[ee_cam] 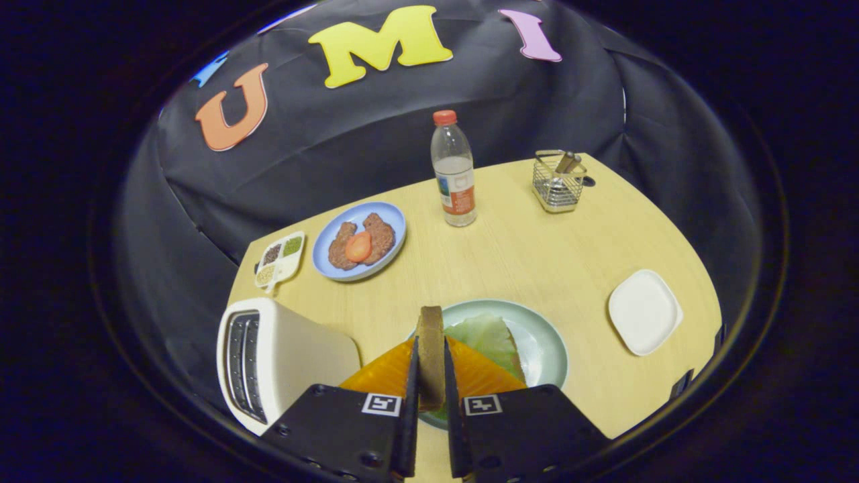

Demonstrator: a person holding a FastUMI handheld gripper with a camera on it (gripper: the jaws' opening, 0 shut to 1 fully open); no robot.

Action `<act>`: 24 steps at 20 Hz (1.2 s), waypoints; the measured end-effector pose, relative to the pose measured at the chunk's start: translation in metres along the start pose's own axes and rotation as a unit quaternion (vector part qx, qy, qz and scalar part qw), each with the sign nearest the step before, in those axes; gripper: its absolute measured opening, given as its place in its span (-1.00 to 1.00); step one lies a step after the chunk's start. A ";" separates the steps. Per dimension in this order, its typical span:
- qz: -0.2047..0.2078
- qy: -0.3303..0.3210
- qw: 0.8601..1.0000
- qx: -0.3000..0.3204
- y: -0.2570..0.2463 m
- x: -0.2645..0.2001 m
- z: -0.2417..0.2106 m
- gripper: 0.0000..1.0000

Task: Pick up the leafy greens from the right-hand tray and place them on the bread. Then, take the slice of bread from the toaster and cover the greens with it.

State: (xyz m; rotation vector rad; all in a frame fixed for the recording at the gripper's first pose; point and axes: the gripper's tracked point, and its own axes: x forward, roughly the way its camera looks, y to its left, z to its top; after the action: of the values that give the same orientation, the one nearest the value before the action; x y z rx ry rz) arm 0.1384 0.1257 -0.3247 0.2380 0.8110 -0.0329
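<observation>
I hold the slice of bread upright, pressed between both my fingers. It stands above the pale green plate, where the leafy greens lie. The toaster is just beside, on my left.

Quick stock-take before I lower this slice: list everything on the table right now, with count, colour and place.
bread slice: 1, brown, on edge between the fingers, above the green plate
leafy greens: 1 leaf, pale green, on the green plate
green plate: 1, pale green, just ahead of the fingers
toaster: 1, white, left of the green plate
blue plate: 1, blue, beyond the toaster, holding brown patties and a red tomato slice
seasoning tray: 1, white, left of the blue plate
water bottle: 1, clear, red cap, table's far side
wire basket: 1, metal, far right
square dish: 1, white, right of the green plate
table: 1, light wood
gripper: 1, shut on the bread slice
</observation>
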 end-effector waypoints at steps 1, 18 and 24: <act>-0.004 0.002 1.000 -0.004 -0.008 0.004 -0.002 -0.61; -0.033 0.039 0.998 -0.038 -0.079 0.032 -0.031 -0.14; -0.021 -0.004 0.996 -0.086 -0.090 0.008 -0.016 0.21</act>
State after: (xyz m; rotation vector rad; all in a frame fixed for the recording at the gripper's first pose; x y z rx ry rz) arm 0.1214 0.0424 -0.3593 0.0586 0.8050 -0.0037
